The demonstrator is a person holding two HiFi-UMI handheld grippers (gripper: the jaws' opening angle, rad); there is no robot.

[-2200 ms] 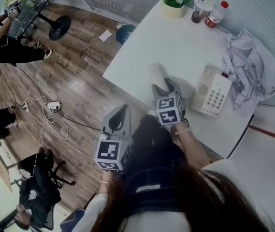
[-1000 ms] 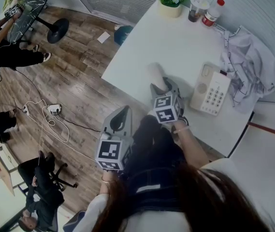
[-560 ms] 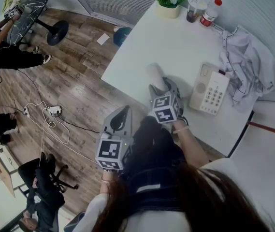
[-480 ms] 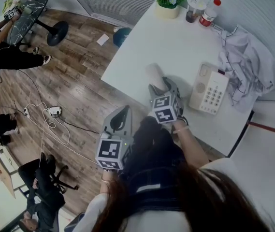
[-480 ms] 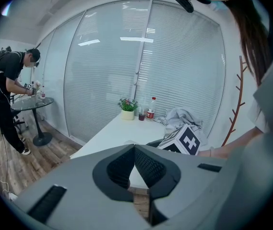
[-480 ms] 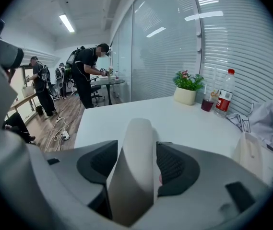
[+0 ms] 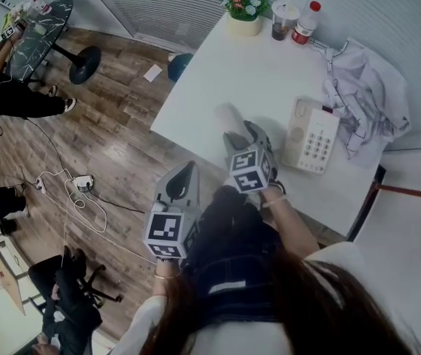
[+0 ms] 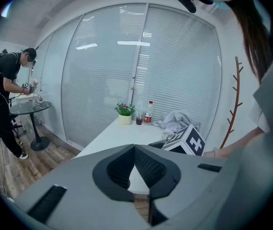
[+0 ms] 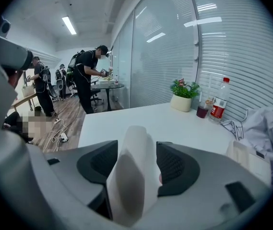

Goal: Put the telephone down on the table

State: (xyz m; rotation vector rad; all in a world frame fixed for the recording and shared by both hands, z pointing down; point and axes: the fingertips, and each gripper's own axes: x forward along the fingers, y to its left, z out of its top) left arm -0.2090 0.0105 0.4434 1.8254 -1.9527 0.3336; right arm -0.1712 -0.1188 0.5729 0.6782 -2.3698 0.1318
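Observation:
The white telephone handset [image 7: 228, 117] lies on the white table [image 7: 217, 65], left of the telephone base [image 7: 310, 135] with its keypad. My right gripper [image 7: 241, 132] stands over the handset's near end. In the right gripper view the handset [image 9: 134, 166] sits between the jaws, which are spread wide and do not visibly press on it. The base [image 9: 249, 159] shows at the right edge there. My left gripper [image 7: 183, 177] hangs off the table's near edge over the floor, its jaws closed tip to tip with nothing in them [image 8: 134, 147].
At the table's far end stand a potted plant [image 7: 245, 13], a cup [image 7: 278, 21] and a red-capped bottle [image 7: 305, 22]. A crumpled white shirt [image 7: 365, 95] lies right of the base. Cables and a power strip [image 7: 84, 183] lie on the wood floor; people stand at a round table [image 7: 36, 28].
The head view has drifted, so the table and everything on it sit a little further left and up. The handset, base and both grippers keep their places relative to one another.

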